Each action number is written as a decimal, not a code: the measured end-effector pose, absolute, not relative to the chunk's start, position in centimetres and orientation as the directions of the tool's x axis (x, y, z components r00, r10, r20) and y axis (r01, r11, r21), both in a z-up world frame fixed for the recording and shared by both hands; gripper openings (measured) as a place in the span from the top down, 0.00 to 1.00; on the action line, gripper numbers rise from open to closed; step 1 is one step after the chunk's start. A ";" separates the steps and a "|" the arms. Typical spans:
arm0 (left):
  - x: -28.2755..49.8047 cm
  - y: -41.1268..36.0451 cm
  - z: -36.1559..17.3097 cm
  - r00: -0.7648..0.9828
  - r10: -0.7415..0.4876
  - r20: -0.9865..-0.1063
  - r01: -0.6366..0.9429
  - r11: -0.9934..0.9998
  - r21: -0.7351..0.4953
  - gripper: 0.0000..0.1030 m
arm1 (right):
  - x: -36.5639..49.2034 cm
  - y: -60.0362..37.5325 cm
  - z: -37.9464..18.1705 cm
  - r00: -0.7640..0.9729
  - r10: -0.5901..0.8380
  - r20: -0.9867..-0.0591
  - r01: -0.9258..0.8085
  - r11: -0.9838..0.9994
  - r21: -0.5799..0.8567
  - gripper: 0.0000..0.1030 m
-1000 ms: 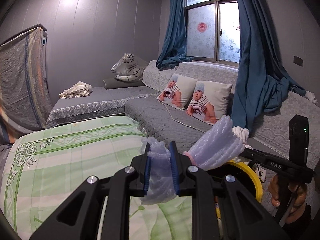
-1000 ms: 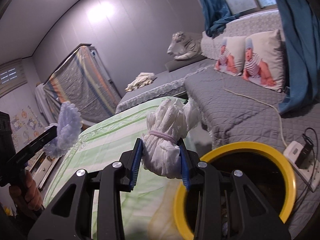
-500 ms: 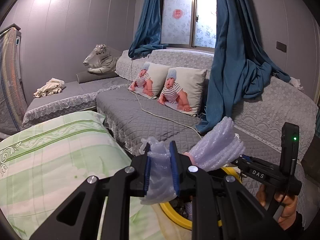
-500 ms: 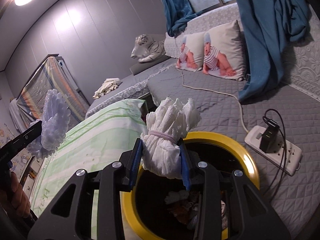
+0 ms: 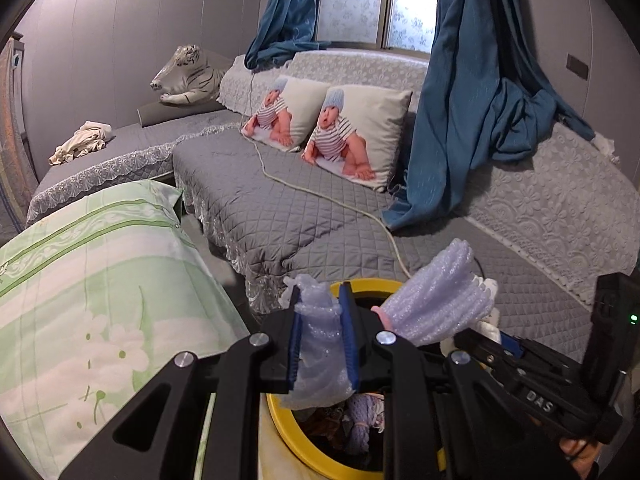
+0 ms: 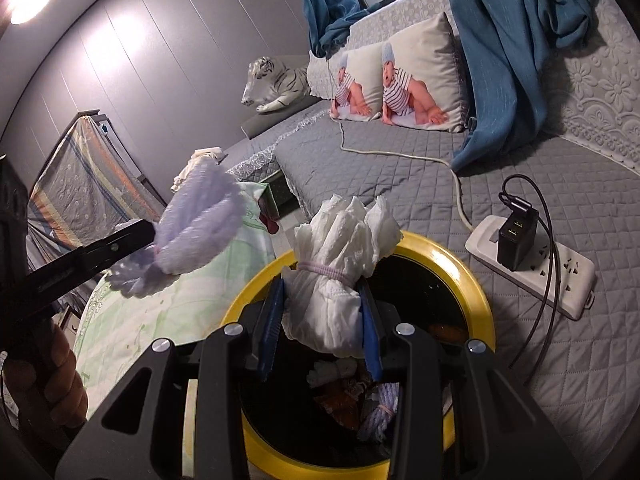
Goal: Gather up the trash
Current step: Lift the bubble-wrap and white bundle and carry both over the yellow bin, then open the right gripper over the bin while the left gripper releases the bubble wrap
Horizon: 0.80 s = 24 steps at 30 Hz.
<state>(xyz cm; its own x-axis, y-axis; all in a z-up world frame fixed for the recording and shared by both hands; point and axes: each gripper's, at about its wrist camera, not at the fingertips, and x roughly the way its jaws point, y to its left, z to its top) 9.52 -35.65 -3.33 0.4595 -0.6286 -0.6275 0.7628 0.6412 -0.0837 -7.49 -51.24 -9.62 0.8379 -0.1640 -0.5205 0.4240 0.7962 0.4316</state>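
Yellow-rimmed bin (image 6: 478, 288) holds scraps; left tool (image 5: 322, 334) grips lilac foam wrap (image 5: 320, 344), right tool (image 6: 320, 322) a white tissue bundle (image 6: 340, 280).

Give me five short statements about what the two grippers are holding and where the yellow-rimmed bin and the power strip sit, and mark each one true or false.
1. The right gripper is shut on a white tissue bundle tied with a band. True.
2. The left gripper is open and holds nothing. False: it is shut on a pale lilac bubble-wrap bundle.
3. The round yellow-rimmed trash bin has nothing inside. False: scraps already lie in it.
4. A black charger is plugged into the white power strip on the grey quilted cover. True.
5. The white tissue bundle hangs over the green floral sheet. False: it is above the bin's opening.
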 end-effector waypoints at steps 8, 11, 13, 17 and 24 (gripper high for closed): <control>11.9 -37.8 -6.4 0.403 -0.594 -0.696 0.727 0.669 -0.151 0.84 | -6.9 -51.8 -11.4 0.807 -0.144 -0.572 0.453 0.773 0.444 0.67; 12.4 -38.1 -7.6 0.387 -0.586 -0.712 0.708 0.684 -0.179 0.83 | -6.7 -51.9 -11.8 0.800 -0.134 -0.584 0.457 0.767 0.450 0.67; 12.6 -38.3 -8.1 0.372 -0.585 -0.721 0.702 0.685 -0.195 0.83 | -6.7 -52.0 -11.9 0.798 -0.132 -0.588 0.459 0.765 0.452 0.67; 12.7 -38.5 -8.6 0.366 -0.582 -0.727 0.703 0.685 -0.194 0.82 | -6.5 -52.1 -12.1 0.789 -0.140 -0.598 0.470 0.764 0.441 0.67; 12.9 -38.1 -8.9 0.343 -0.596 -0.726 0.698 0.679 -0.228 0.61 | -6.5 -52.6 -12.4 0.763 -0.175 -0.622 0.511 0.752 0.416 0.52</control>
